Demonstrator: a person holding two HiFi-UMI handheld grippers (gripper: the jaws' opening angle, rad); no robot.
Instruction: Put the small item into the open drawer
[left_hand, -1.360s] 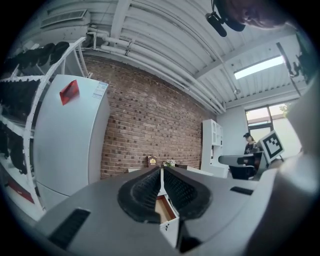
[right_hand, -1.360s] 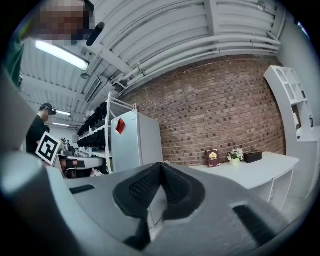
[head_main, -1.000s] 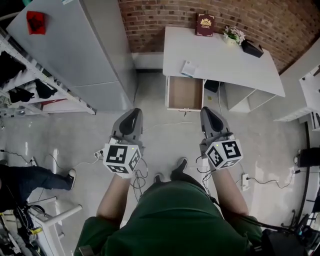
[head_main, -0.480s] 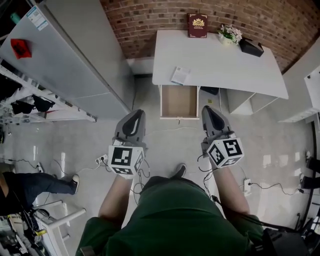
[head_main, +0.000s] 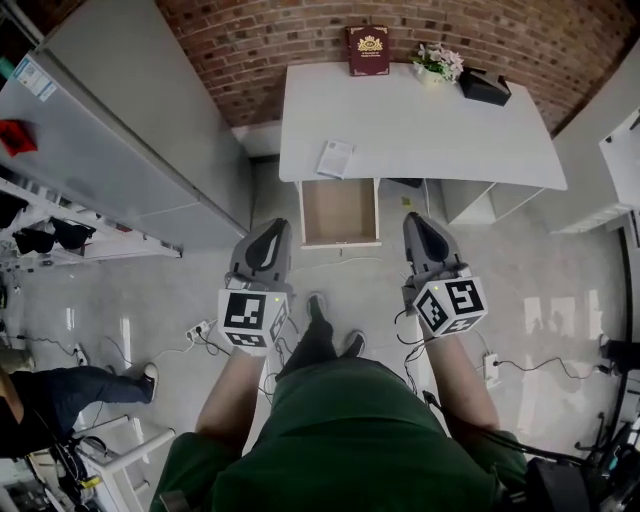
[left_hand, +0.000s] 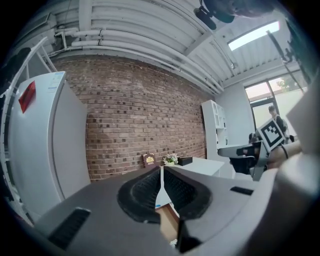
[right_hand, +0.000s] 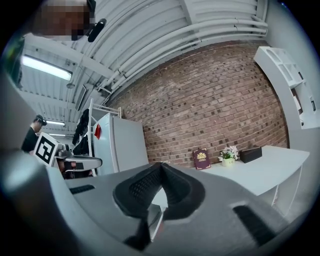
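Both my left gripper (head_main: 270, 230) and right gripper (head_main: 418, 222) are pressed together, empty. The small white packet (head_main: 336, 158) lies at the front edge of the desk (head_main: 450, 135), above the open drawer (head_main: 340, 212); I'd spread one first.

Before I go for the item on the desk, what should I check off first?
1. The drawer is open: ok. It is pulled out under the front edge of the desk, and nothing shows inside it.
2. The small item is located: ok. It lies flat on the desk near the front edge, just behind the drawer.
3. The left tool is ready to grasp: not ok. Its jaws are together with nothing between them.
4. The right tool is ready to grasp: not ok. Its jaws are together and empty.
5. The tools are near the small item: not ok. Both hang over the floor, short of the drawer.
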